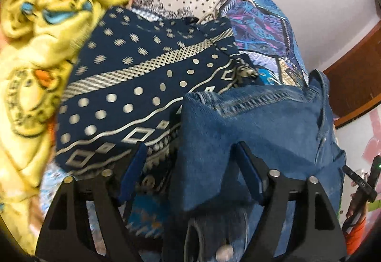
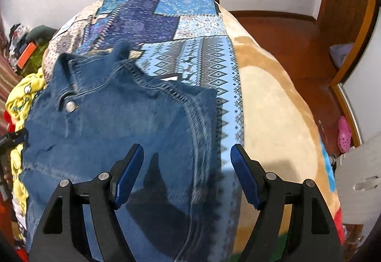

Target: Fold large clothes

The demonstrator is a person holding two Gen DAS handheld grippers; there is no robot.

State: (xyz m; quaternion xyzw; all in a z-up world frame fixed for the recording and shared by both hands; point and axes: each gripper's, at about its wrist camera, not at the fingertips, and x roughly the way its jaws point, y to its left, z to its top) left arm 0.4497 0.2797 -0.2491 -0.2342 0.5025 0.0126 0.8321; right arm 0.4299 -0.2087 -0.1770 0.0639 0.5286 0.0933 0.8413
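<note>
A blue denim garment (image 2: 114, 123) with a metal button (image 2: 70, 106) lies spread on the bed. My right gripper (image 2: 187, 154) is open just above its right side seam, holding nothing. In the left wrist view the same denim (image 1: 250, 128) lies over a navy cloth with gold dots (image 1: 133, 85). My left gripper (image 1: 190, 154) is open, its jaws standing either side of the denim's corner edge, not closed on it.
A yellow printed garment (image 1: 42, 23) is heaped at the left, also in the right wrist view (image 2: 21, 100). A patchwork blue bedspread (image 2: 166, 18) and a tan blanket (image 2: 273, 107) cover the bed. Wooden floor (image 2: 285, 30) lies beyond. The right gripper's handle (image 1: 366, 181) shows at the right edge.
</note>
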